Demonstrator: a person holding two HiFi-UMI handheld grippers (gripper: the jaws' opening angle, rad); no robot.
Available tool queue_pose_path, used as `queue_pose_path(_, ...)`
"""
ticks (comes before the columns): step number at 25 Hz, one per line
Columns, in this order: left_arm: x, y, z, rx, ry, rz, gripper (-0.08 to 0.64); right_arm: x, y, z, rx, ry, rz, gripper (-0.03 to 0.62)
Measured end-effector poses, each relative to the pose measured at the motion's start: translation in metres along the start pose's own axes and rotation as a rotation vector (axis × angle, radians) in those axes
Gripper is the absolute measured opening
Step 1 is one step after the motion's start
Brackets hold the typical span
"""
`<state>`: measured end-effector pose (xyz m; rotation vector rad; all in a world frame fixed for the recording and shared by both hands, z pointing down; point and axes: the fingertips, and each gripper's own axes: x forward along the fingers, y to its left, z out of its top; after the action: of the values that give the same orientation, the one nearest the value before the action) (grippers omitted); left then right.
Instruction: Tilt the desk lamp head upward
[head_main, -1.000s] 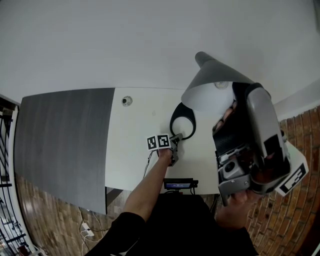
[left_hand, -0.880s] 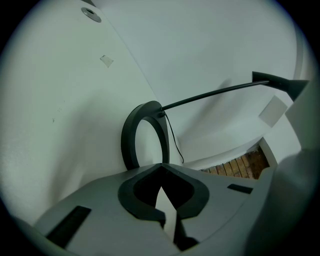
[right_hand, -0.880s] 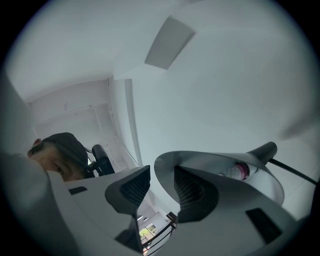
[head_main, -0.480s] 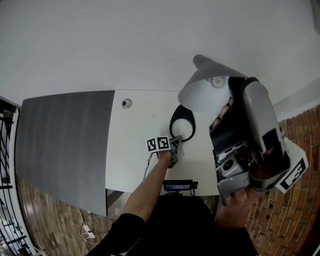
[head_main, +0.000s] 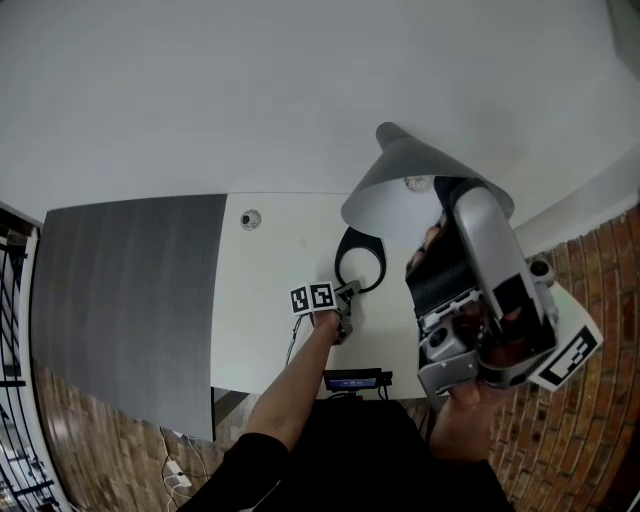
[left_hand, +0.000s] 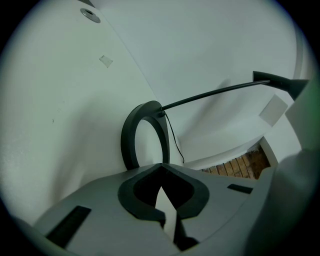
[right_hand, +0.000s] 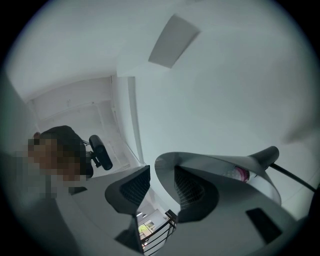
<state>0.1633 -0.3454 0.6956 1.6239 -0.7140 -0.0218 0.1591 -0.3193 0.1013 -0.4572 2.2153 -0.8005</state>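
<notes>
The desk lamp has a grey cone head (head_main: 400, 180), a thin black arm (left_hand: 215, 92) and a black ring base (head_main: 362, 262) on the white desk (head_main: 270, 300). My right gripper (head_main: 440, 225) is raised beside the head, its jaws either side of the shade's rim. In the right gripper view the rim of the lamp head (right_hand: 225, 170) sits between the pads of the right gripper (right_hand: 161, 175), with the bulb showing inside. My left gripper (head_main: 345, 305) rests on the desk just in front of the ring base (left_hand: 131, 145). The left gripper (left_hand: 161, 200) is shut on nothing.
A round grommet (head_main: 250, 219) sits in the desk's back left. A dark grey panel (head_main: 120, 300) adjoins the desk on the left. A small black device (head_main: 357, 380) hangs at the desk's front edge. Brick floor (head_main: 580, 440) lies below. A person appears in the right gripper view.
The lamp head has swung upward and back with my right gripper on its rim. The left gripper has stayed by the base.
</notes>
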Motion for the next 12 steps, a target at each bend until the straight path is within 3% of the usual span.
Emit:
queue_pose_path(5, 0.0, 0.0, -0.002, -0.005, 0.003, 0.0, 0.009, -0.021, -0.003, -0.018, -0.051, 0.071, -0.01, 0.158)
queue_pose_path(9, -0.001, 0.001, 0.0, 0.0, 0.003, -0.001, 0.009, -0.048, -0.028, -0.038, 0.008, 0.108, -0.084, 0.158)
queue_pose_path(12, -0.004, 0.004, 0.003, -0.054, -0.032, -0.031, 0.009, -0.075, -0.053, -0.051, 0.051, 0.131, -0.162, 0.158)
